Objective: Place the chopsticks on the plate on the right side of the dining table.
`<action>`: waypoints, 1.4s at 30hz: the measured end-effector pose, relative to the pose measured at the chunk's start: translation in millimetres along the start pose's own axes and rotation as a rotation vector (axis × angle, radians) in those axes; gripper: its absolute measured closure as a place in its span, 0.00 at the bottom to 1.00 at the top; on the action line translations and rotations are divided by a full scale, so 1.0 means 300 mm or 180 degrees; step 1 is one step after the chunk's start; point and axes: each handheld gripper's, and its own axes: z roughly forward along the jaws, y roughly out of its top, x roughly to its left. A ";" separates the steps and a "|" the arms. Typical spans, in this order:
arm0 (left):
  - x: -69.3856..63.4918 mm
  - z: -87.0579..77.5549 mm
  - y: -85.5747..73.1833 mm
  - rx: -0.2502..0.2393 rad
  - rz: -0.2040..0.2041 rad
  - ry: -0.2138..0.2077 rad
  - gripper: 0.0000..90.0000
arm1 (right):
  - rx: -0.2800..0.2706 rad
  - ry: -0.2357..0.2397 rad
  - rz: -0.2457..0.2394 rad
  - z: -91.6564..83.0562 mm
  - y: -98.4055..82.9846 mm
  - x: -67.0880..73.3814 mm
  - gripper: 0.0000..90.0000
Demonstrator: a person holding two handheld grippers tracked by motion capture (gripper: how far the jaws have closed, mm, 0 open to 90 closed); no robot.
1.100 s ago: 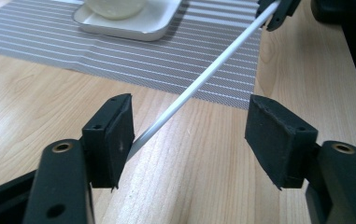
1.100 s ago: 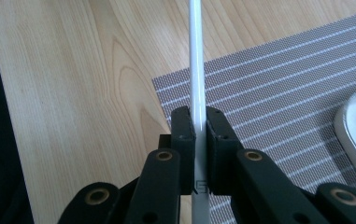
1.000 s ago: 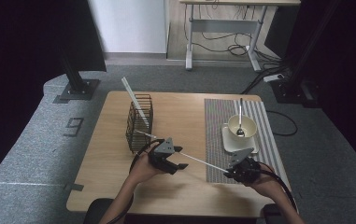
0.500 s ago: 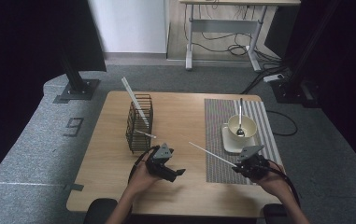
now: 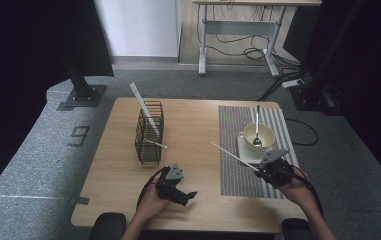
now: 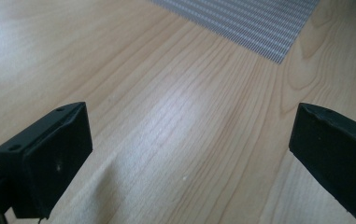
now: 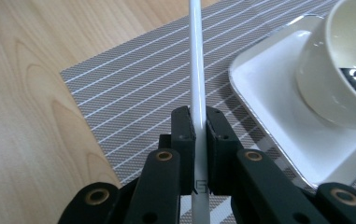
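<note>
Two tools are sitting near the front edge of the tabletop (image 5: 113, 170), and I am reading them from left to right. Toward the left edge, a dark wire rack (image 5: 149, 132) is standing upright, with one long white stick (image 5: 143, 106) leaning out of its top toward the far left corner and a shorter white stick (image 5: 156, 143) poking out of its near side. In front of the rack, close to the front edge, I am holding the left tool (image 5: 187, 196) low over bare wood; in the left gripper view its black jaws are standing wide apart with nothing between them, and a corner of the striped placemat (image 6: 255, 25) is showing beyond them. Moving right, the placemat (image 5: 238, 170) is covering the right part of the tabletop, running from the far edge toward the front. At its near right side I am holding the right tool (image 5: 261, 171), and its jaws are pressing closed on a thin white rod (image 7: 197, 84), which is slanting up and away toward the middle of the tabletop in the high view. Just beyond that tool, a white square plate (image 5: 243, 147) is resting on the placemat, carrying a cream cup (image 5: 265, 131) with a spoon (image 5: 257, 125) standing in it.
</note>
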 end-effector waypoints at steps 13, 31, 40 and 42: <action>0.002 0.026 -0.004 0.0135 0.0003 -0.0037 0.00 | 0.0014 -0.0147 0.0156 0.001 -0.015 -0.088 0.92; -0.003 0.044 0.002 0.0384 0.0096 -0.0109 0.00 | 0.0296 -0.0078 0.0343 0.091 -0.072 -0.238 0.92; -0.004 0.047 0.003 0.0427 0.0116 -0.0112 0.00 | 0.0414 -0.0018 0.0375 0.123 -0.089 -0.294 0.92; -0.005 0.048 0.003 0.0428 0.0117 -0.0111 0.00 | 0.0420 0.0005 0.0370 0.127 -0.092 -0.300 0.92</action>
